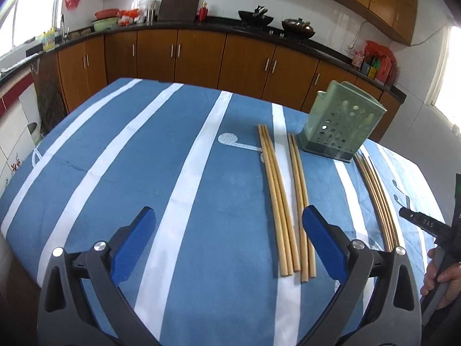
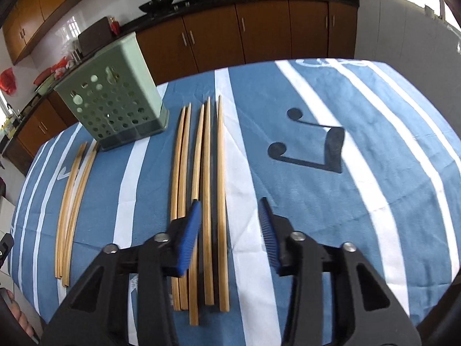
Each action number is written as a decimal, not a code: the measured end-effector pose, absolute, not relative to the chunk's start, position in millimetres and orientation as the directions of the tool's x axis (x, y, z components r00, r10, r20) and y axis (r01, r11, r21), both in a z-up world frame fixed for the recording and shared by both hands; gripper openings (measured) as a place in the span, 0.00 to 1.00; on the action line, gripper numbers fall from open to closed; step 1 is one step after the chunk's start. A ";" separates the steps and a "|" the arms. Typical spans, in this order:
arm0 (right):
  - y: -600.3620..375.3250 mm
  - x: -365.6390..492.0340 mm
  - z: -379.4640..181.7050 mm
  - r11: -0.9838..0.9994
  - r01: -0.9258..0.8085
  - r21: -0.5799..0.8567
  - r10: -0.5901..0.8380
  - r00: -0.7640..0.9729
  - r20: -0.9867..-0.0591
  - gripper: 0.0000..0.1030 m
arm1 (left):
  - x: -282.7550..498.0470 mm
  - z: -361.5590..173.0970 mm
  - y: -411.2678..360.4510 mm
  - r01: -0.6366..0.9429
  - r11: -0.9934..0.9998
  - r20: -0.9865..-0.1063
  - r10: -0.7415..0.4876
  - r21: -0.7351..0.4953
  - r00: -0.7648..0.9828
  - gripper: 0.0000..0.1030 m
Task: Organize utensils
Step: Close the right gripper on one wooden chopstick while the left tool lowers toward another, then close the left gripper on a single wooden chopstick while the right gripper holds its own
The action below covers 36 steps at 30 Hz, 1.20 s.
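Note:
Several wooden chopsticks lie on the blue and white striped tablecloth (image 1: pixel 201 155). In the left wrist view one bundle (image 1: pixel 276 201) and a pair (image 1: pixel 301 201) lie ahead of my open, empty left gripper (image 1: pixel 227 227), and another group (image 1: pixel 380 201) lies right of them. A green perforated utensil holder (image 1: pixel 343 127) stands upright behind them. In the right wrist view my open, empty right gripper (image 2: pixel 230 225) hovers over the near ends of the right group of chopsticks (image 2: pixel 210 201). The holder (image 2: pixel 115 106) stands at far left, with more chopsticks (image 2: pixel 72 201) left of it.
Brown kitchen cabinets (image 1: pixel 201 54) with a dark counter carrying woks (image 1: pixel 298 26) and basins run behind the table. The right gripper's body and the hand holding it (image 1: pixel 440 271) show at the right edge of the left wrist view. A black music-note print (image 2: pixel 317 147) marks the cloth.

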State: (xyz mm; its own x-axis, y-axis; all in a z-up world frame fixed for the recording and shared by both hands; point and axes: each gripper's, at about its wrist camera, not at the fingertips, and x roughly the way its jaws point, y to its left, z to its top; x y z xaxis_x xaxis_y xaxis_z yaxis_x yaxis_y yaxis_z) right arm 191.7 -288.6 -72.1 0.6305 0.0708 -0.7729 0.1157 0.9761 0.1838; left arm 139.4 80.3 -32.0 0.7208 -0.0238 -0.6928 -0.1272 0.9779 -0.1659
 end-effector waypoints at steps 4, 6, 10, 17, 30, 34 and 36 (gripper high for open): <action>-287.4 199.0 -81.3 0.977 0.110 0.182 0.081 0.599 -0.797 0.25 | 149.5 -35.8 82.5 -0.119 0.980 -0.707 -0.031 -0.162 0.707 0.93; -286.9 201.1 -85.1 0.976 0.107 0.190 0.092 0.588 -0.803 0.24 | 153.9 -38.4 80.6 -0.109 0.982 -0.715 -0.032 -0.151 0.698 0.88; -283.3 201.3 -85.6 0.982 0.097 0.161 0.073 0.593 -0.802 0.24 | 160.8 -44.1 74.8 -0.081 0.985 -0.733 -0.059 -0.154 0.678 0.73; -291.3 204.7 -86.7 0.985 0.150 0.087 -0.022 0.607 -0.795 0.08 | 181.6 -58.1 50.5 -0.002 0.990 -0.776 -0.108 -0.139 0.621 0.45; -298.8 208.2 -87.3 0.986 0.148 0.083 -0.027 0.619 -0.785 0.08 | 198.9 -73.5 28.1 0.057 0.996 -0.825 -0.093 -0.073 0.558 0.21; -297.6 206.2 -87.0 0.987 0.142 0.075 -0.030 0.622 -0.782 0.08 | 200.0 -72.6 26.6 0.053 0.997 -0.828 -0.076 -0.057 0.556 0.18; -297.5 206.0 -87.0 0.988 0.139 0.073 -0.030 0.623 -0.781 0.08 | 198.9 -72.1 26.1 0.061 0.995 -0.831 -0.103 -0.084 0.547 0.18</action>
